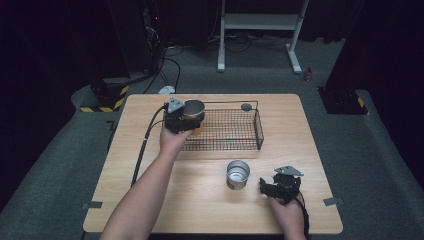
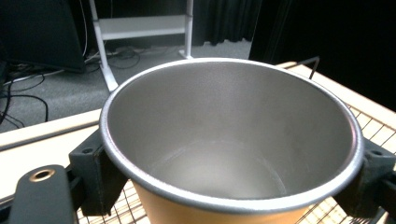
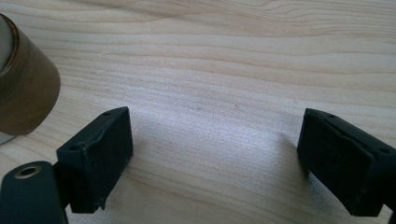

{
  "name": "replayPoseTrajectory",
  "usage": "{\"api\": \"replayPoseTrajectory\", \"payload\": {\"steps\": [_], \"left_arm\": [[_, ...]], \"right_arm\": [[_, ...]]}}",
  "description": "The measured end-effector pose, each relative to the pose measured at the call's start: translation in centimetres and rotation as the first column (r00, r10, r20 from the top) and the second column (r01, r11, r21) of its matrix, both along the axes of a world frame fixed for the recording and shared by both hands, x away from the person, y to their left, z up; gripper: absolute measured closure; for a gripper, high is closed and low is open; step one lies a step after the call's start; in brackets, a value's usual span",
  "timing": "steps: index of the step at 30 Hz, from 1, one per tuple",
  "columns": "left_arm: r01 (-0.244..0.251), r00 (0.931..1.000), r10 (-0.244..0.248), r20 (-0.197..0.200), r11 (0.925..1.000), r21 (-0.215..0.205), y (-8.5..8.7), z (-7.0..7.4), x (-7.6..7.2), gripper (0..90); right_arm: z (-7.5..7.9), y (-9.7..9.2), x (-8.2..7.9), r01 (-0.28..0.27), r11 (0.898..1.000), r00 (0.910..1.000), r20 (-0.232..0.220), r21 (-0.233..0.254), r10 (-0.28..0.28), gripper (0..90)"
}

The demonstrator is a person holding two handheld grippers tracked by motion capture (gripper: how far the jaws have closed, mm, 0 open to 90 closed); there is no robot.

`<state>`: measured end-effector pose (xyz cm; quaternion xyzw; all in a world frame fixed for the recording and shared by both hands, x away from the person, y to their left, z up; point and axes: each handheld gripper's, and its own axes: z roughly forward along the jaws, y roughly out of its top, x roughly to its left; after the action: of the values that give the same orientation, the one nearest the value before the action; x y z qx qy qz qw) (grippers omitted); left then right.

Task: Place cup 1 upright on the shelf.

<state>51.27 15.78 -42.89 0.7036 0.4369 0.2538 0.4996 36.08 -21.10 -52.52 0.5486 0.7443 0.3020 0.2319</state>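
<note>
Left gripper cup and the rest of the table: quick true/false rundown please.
1. The left gripper holds a metal cup. True.
2. That cup is full of liquid. False: it is empty.
3. The right gripper is clamped on the second cup. False: its jaws stand open over bare table, the cup beside them.
4. The wire basket sits on the table's far half. True.
5. The second cup lies on its side. False: it stands upright.

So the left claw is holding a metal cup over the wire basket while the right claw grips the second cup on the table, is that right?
Not quite: the right claw is open and empty on the table, with the second cup beside it, as the right gripper view shows. The left claw does hold a metal cup over the wire basket.
</note>
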Motion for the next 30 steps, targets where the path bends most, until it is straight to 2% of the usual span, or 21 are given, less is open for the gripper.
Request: {"api": "replayPoseTrajectory", "payload": {"steps": [1, 6, 10, 16, 19, 27, 30], "left_arm": [[0.0, 1.0, 0.0, 0.0, 1.0, 0.0, 0.0, 0.0, 0.0, 14.1], [-0.017, 0.9986, 0.017, -0.05, 0.9998, -0.004, -0.3, -0.8, 0.4, 14.1], [-0.022, 0.9982, 0.023, -0.056, 0.9996, 0.016, -0.4, -1.0, 0.5, 14.1], [-0.019, 0.9963, 0.019, -0.083, 0.9998, 0.006, -0.5, -1.6, 0.8, 14.0], [-0.016, 0.9954, 0.018, -0.094, 0.9995, 0.026, -0.5, -1.8, 0.9, 14.0], [-0.028, 0.9923, 0.03, -0.12, 0.9994, 0.018, -0.4, -2.0, 1.1, 14.0], [-0.035, 0.9903, 0.04, -0.133, 0.9985, 0.042, -0.5, -2.0, 1.0, 14.0]], "right_arm": [[0.0, 0.0, 0.0, 0.0, 1.0, 1.0, 0.0, 0.0, 0.0, 10.3], [0.0, 0.0, 0.0, 0.002, 1.0, 1.0, -0.001, 0.002, -0.002, 10.3], [0.0, 0.0, 0.0, -0.001, 1.0, 1.0, 0.0, 0.0, 0.001, 10.3], [0.0, 0.0, 0.0, -0.001, 1.0, 1.0, 0.0, 0.0, 0.001, 10.3], [0.0, 0.0, 0.0, -0.002, 1.0, 1.0, 0.0, 0.0, 0.002, 10.4], [0.0, 0.0, 0.0, -0.003, 1.0, 1.0, 0.0, -0.001, 0.003, 10.3], [0.0, 0.0, 0.0, -0.003, 1.0, 1.0, 0.0, 0.0, 0.003, 10.3]]}}
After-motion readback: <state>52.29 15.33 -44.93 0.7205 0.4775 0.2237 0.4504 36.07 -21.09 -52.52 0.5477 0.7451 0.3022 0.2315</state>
